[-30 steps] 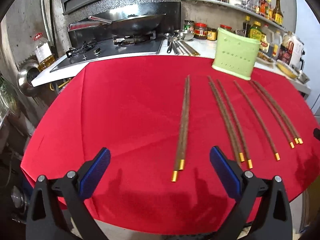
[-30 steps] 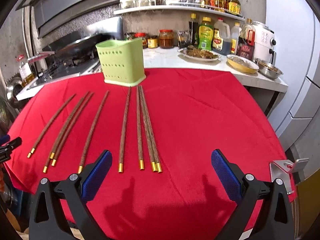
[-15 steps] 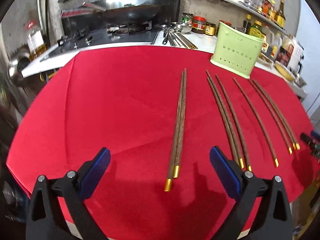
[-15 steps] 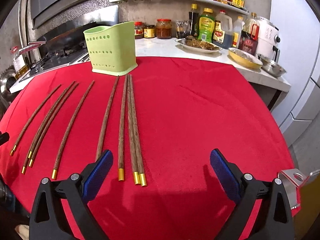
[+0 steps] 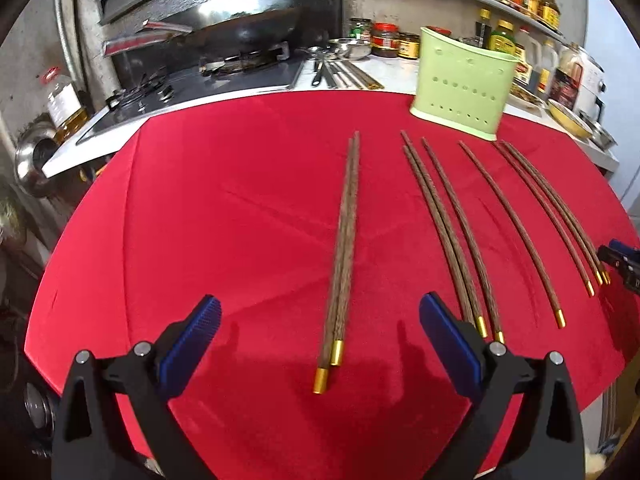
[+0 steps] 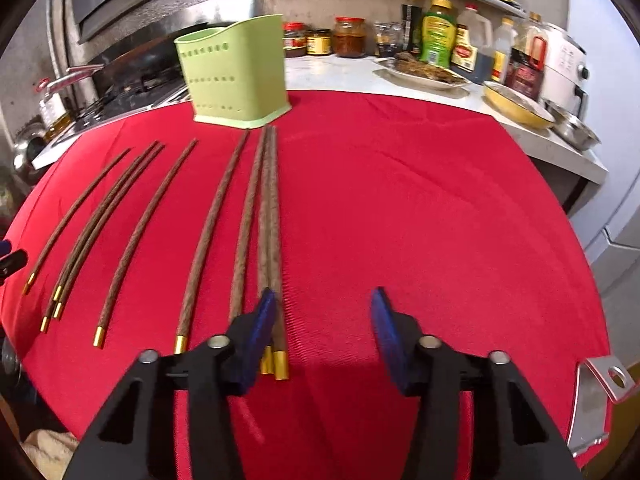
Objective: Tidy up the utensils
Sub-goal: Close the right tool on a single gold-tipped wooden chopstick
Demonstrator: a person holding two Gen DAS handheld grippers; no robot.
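Several brown chopsticks with gold tips lie side by side on a red cloth (image 5: pixel 240 200). A pale green perforated utensil holder (image 5: pixel 464 80) stands upright at the cloth's far edge; it also shows in the right wrist view (image 6: pixel 236 72). My left gripper (image 5: pixel 320 332) is open and empty, with the leftmost chopstick pair (image 5: pixel 344 248) lying between its fingers. My right gripper (image 6: pixel 324 328) is open but narrower, empty, and its left finger (image 6: pixel 256 336) sits over the gold ends of the rightmost chopstick pair (image 6: pixel 270 220).
A gas stove with a wok (image 5: pixel 240 36) stands behind the cloth at the left. Metal utensils (image 5: pixel 340 76) lie on the counter. Jars and sauce bottles (image 6: pixel 436 36), a food plate (image 6: pixel 424 74) and bowls (image 6: pixel 516 106) line the back right counter.
Both grippers moved forward and lower towards the chopsticks. The right gripper's fingers have closed partway and shifted right over the rightmost pair. The left gripper stayed wide open.
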